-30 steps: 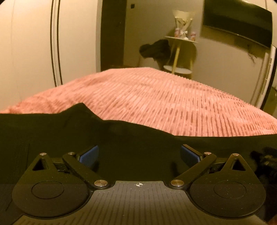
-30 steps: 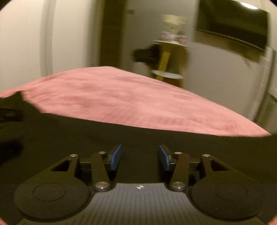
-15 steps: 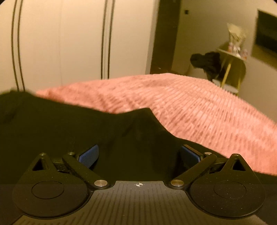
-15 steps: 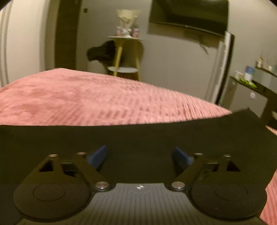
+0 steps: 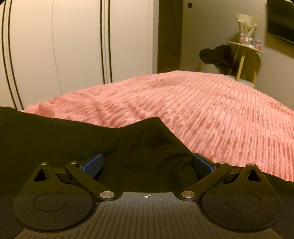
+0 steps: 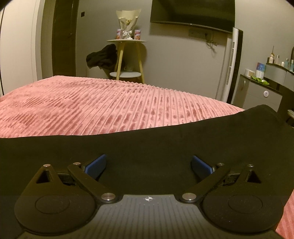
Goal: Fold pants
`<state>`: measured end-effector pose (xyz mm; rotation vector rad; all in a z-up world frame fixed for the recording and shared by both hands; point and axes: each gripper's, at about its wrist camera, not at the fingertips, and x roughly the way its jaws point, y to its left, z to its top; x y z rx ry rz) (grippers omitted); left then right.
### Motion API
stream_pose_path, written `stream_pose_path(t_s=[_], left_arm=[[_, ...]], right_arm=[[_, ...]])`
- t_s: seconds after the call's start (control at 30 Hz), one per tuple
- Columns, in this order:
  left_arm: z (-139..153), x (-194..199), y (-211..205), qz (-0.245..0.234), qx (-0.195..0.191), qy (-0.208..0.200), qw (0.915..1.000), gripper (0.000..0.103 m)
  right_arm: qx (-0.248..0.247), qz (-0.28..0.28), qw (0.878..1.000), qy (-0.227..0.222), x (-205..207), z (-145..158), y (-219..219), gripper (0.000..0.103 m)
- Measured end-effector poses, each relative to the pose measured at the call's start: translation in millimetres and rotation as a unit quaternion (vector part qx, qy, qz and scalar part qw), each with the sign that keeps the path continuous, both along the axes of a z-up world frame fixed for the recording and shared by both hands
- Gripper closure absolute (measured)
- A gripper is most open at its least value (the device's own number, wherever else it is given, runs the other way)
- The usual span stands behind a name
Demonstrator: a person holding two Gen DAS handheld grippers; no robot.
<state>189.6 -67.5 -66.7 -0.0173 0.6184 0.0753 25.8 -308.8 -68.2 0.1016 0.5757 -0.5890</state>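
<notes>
Pants (image 5: 64,147) lie across the bed (image 5: 202,110) under both tools, left tool (image 5: 147,165) wide open over a bunched fold, right tool (image 6: 148,165) opening, gripping nothing.

No text can be read anywhere (the cans' (image 6: 137,34) labels blur).

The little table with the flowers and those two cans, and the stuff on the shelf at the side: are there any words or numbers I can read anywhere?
No text can be read.
Two cans on the round side table: printed labels, too small and blurred.
Blue box on the counter: print too small.
Bottles there: too small.
Black pants, pink bedspread, TV: no writing visible.
</notes>
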Motion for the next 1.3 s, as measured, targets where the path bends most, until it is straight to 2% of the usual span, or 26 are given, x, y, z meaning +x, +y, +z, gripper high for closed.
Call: stream_pose_path(t_s=[0.1,0.13,0.27,0.3,0.33,0.37,0.4,0.43,0.5,0.57,0.67,0.73,0.8,0.87,0.93,1.0,1.1,1.2,1.3], left_arm=[[11,-22,-6,0.021,0.003,-0.009,0.9997,0.000],[16,-33,-12,0.011,0.002,-0.012,0.9999,0.000],[41,-81,-55,-0.097,0.018,-0.030,0.9946,0.000],[43,-91,-64,-0.120,0.016,-0.027,0.9923,0.000],[43,-99,-71,-0.139,0.008,-0.016,0.9901,0.000],[41,-106,-78,-0.156,-0.002,-0.001,0.9877,0.000],[37,-111,-84,-0.173,-0.012,0.018,0.9846,0.000],[32,-113,-89,-0.185,-0.015,0.040,0.9818,0.000],[21,-112,-96,-0.190,-0.010,0.073,0.9790,0.000],[15,-110,-98,-0.192,-0.001,0.071,0.9788,0.000],[14,-107,-94,-0.183,-0.009,0.062,0.9812,0.000],[12,-106,-94,-0.177,-0.011,0.060,0.9823,0.000],[11,-106,-99,-0.173,-0.009,0.054,0.9835,0.000],[11,-104,-98,-0.170,-0.006,0.052,0.9840,0.000],[12,-104,-97,-0.169,-0.007,0.051,0.9842,0.000],[14,-106,-94,-0.167,-0.017,0.054,0.9843,0.000],[13,-105,-94,-0.165,-0.021,0.057,0.9844,0.000],[13,-106,-93,-0.169,-0.023,0.057,0.9838,0.000],[16,-111,-95,-0.180,-0.028,0.060,0.9814,0.000]], right_arm=[[0.006,0.001,1.000,-0.001,-1,1,-2,0.004],[0.009,0.001,1.000,-0.001,-1,2,-2,0.004],[0.028,0.004,1.000,-0.001,-3,9,-6,0.004],[0.036,0.004,0.999,-0.001,-5,12,-7,0.011],[0.049,-0.003,0.999,-0.004,-9,16,-10,0.025],[0.068,-0.014,0.998,-0.011,-15,21,-16,0.033],[0.103,-0.029,0.994,-0.025,-24,28,-27,0.048],[0.143,-0.047,0.988,-0.044,-35,32,-41,0.057],[0.212,-0.085,0.970,-0.080,-58,35,-70,0.059],[0.248,-0.106,0.957,-0.104,-83,36,-97,0.062],[0.232,-0.147,0.954,-0.120,-124,40,-132,0.062],[0.226,-0.191,0.945,-0.141,-157,40,-159,0.062],[0.262,-0.225,0.922,-0.176,-185,38,-184,0.062],[0.290,-0.269,0.896,-0.201,-203,36,-201,0.052],[0.299,-0.306,0.882,-0.197,-211,32,-213,0.049],[0.323,-0.298,0.871,-0.220,-217,26,-221,0.048],[0.361,-0.272,0.863,-0.227,-213,14,-233,0.047],[0.363,-0.251,0.869,-0.223,-199,11,-241,0.047],[0.370,-0.229,0.871,-0.225,-191,16,-243,0.071]])
